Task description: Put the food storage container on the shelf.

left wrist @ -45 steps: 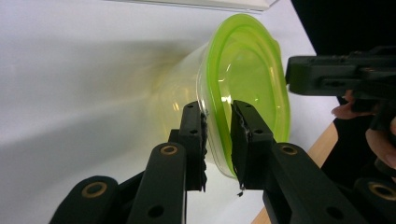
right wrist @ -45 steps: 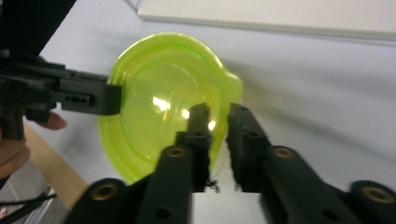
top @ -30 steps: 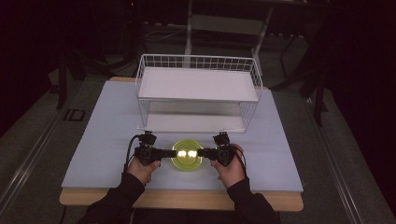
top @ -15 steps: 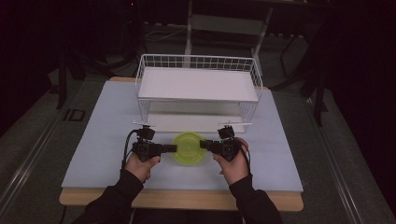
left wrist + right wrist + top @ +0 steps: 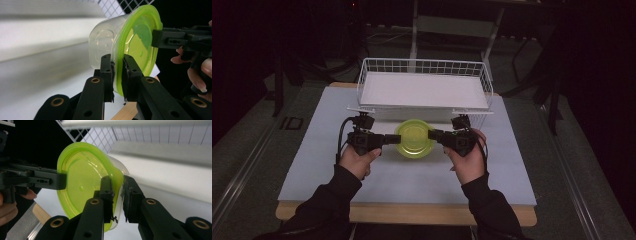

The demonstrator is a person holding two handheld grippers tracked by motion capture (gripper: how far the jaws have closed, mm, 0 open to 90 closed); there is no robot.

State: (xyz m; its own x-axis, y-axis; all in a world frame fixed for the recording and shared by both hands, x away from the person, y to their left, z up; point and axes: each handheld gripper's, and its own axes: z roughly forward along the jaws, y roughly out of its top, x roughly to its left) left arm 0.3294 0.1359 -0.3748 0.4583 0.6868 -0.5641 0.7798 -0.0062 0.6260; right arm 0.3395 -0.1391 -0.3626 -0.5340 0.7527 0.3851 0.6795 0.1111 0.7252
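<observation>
Two grippers, one lidded container

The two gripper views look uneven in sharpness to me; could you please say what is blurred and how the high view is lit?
Left gripper view: container and jaws sharp, white background streaked with blur. Right gripper view: green lid sharp, wire basket soft. High view: table lit, surroundings dark.
</observation>
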